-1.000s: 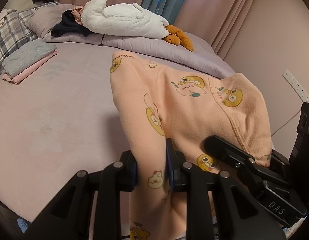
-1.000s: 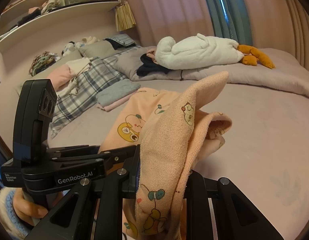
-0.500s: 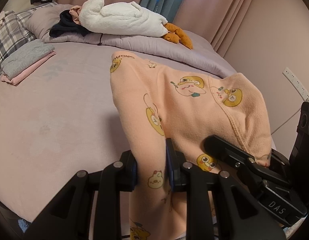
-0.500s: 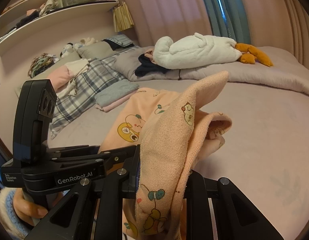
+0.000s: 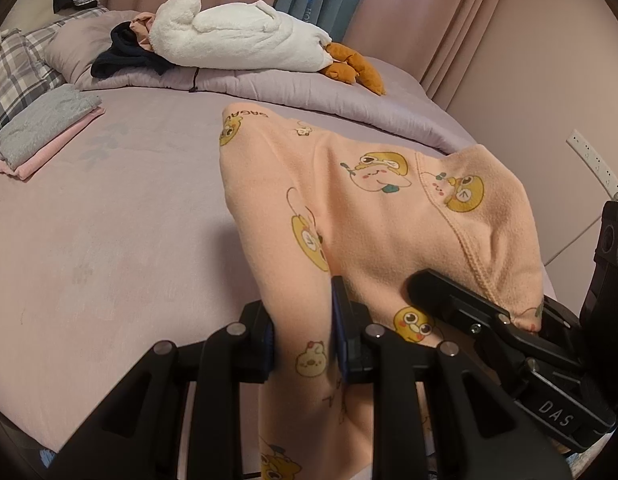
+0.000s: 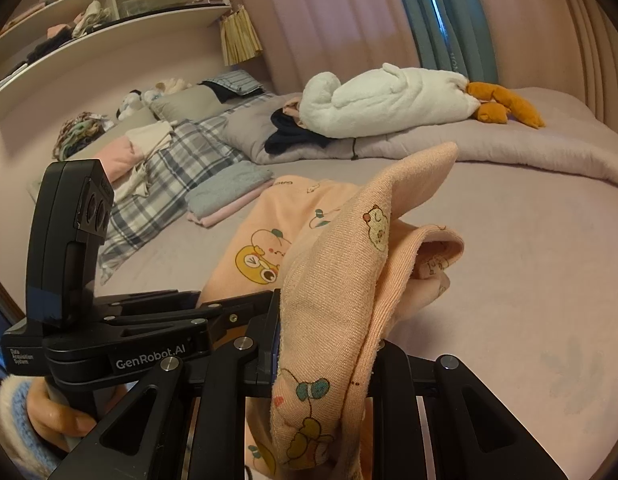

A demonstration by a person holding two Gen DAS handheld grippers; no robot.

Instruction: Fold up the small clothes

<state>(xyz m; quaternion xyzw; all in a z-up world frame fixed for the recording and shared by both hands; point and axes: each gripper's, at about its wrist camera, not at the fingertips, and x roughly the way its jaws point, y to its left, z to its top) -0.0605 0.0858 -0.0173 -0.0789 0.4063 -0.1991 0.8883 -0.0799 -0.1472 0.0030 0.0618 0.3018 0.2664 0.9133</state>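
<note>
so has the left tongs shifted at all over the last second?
Yes, slightly. In the left wrist view the grey and pink folded stack and the white plush slid a little left and up, while the left tongs stayed clamped on the peach garment.

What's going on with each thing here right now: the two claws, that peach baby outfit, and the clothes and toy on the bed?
Left claw: shut on the peach garment.
Right claw: shut on the same garment.
Peach garment: held up off the bed, bunched, not yet folded.
Grey and pink clothes: folded, stacked on the bed.
White plush toy: lying on the rolled quilt.
Shelf clothes: loosely piled.
</note>
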